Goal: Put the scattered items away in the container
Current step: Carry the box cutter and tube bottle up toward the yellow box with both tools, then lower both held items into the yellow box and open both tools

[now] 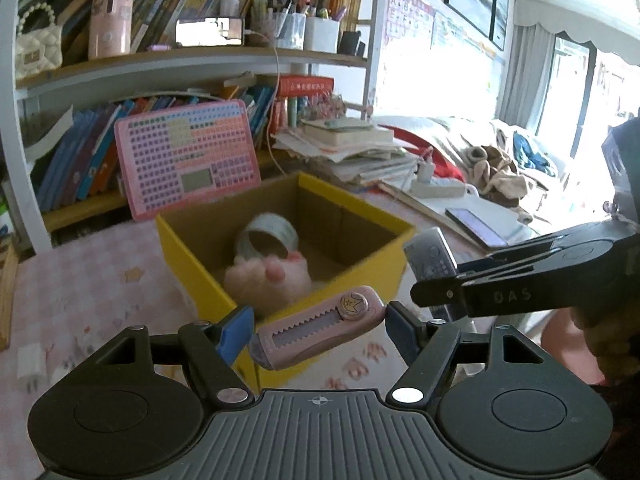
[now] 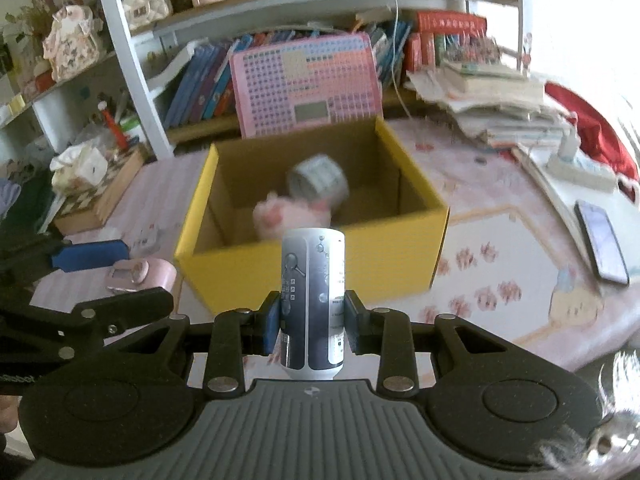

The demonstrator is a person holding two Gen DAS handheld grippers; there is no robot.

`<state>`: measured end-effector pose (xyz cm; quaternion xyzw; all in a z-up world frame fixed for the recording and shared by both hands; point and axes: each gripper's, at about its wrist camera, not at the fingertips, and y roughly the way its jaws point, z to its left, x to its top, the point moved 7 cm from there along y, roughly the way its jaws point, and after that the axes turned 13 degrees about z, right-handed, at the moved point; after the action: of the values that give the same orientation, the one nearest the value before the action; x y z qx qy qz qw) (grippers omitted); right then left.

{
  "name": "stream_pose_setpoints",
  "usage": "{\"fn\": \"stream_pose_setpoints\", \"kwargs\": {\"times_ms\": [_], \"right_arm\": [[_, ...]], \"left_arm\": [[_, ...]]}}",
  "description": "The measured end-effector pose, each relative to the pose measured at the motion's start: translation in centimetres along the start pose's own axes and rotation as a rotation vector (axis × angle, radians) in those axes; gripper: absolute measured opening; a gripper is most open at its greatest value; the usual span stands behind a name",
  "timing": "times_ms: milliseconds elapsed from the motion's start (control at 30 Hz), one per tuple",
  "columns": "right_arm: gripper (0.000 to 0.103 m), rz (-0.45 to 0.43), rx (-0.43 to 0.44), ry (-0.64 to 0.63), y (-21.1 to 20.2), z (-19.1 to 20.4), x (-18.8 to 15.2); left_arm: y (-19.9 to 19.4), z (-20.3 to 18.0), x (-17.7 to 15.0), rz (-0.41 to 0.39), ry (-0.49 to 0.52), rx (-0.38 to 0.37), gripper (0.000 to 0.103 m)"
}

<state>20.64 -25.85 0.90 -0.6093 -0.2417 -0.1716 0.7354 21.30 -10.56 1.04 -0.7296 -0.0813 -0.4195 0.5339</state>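
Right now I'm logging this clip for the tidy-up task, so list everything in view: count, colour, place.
box: one, yellow cardboard, open, centre of table
tape roll: one, pale, inside box
plush toy: one, pink, inside box, in front of tape roll
utility knife: one, pink, between left gripper's fingers, near box's front wall
tube: one, grey-and-white printed, upright in right gripper
keyboard toy: one, pink, leaning behind box
phone: one, dark, table's right side
power strip: one, white, right of box
left gripper: black, blue pads
right gripper: black, blue pads

Left claw [image 1: 320, 330] grips pink cutter [image 1: 318, 328] before yellow box [image 1: 192, 256].
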Motion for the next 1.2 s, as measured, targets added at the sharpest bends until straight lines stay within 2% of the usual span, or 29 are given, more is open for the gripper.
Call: {"fn": "stream_pose_setpoints", "kwargs": {"times_ms": [267, 433, 800, 1033, 1200], "right_arm": [[0.030, -0.115, 0.019, -0.086, -0.3, -2.5, 6.6], [0.030, -0.133, 0.035, -0.150, 1.4, -3.4, 9.7], [0.030, 0.024, 0.088, -0.277, 9.1, -3.6, 10.3], [0.030, 0.126, 0.107, -0.350, 12.7, -3.6, 9.7], [0.031, 0.205, 0.144, -0.354, 14.7, -3.8, 9.2]], "left_arm": [[2.1, 0.3, 4.2, -0.043, -0.017, 0.071, 0.073], [4.2, 0.4, 6.0, -0.032, -0.015, 0.132, 0.073], [9.5, 0.3, 6.0, 0.074, -0.036, 0.209, 0.073], [12.2, 1.1, 4.9, 0.178, -0.068, 0.212, 0.073], [12.9, 1.4, 4.8, 0.203, -0.105, 0.183, 0.073]]}}
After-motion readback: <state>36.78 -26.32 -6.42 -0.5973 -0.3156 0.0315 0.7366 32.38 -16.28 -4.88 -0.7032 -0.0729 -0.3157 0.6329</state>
